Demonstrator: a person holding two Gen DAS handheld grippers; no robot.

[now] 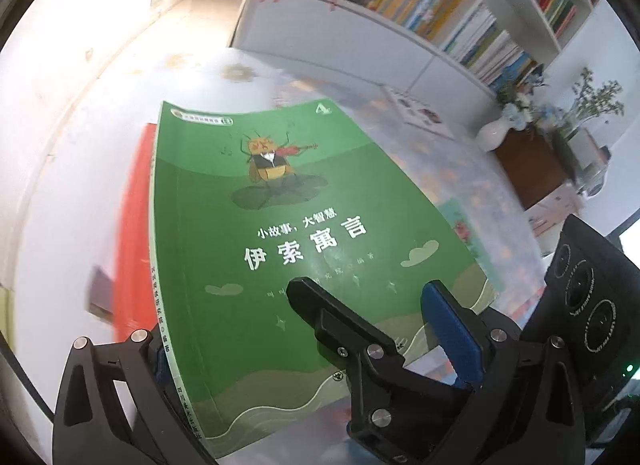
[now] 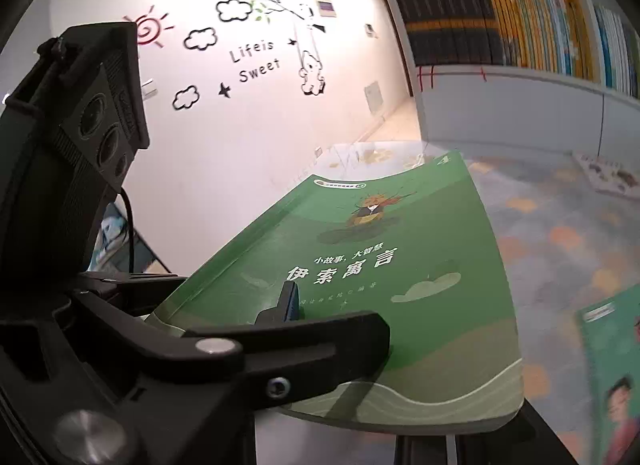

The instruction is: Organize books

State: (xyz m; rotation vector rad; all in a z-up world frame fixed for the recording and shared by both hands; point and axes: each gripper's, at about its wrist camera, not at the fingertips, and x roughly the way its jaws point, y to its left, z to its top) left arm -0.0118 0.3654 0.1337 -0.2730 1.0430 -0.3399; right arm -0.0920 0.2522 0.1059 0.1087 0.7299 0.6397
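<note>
Both hand-held grippers carry the green fable book (image 2: 400,265) above the counter (image 2: 560,233): the right hand-held gripper (image 2: 340,345) clenches its near edge, the left hand-held gripper (image 1: 160,349) grasps its spine. Next, likely aligning it with the far bookshelf (image 2: 520,81).

left gripper (image 1: 280,329): black, blue pads | silver screws | black cable
</note>
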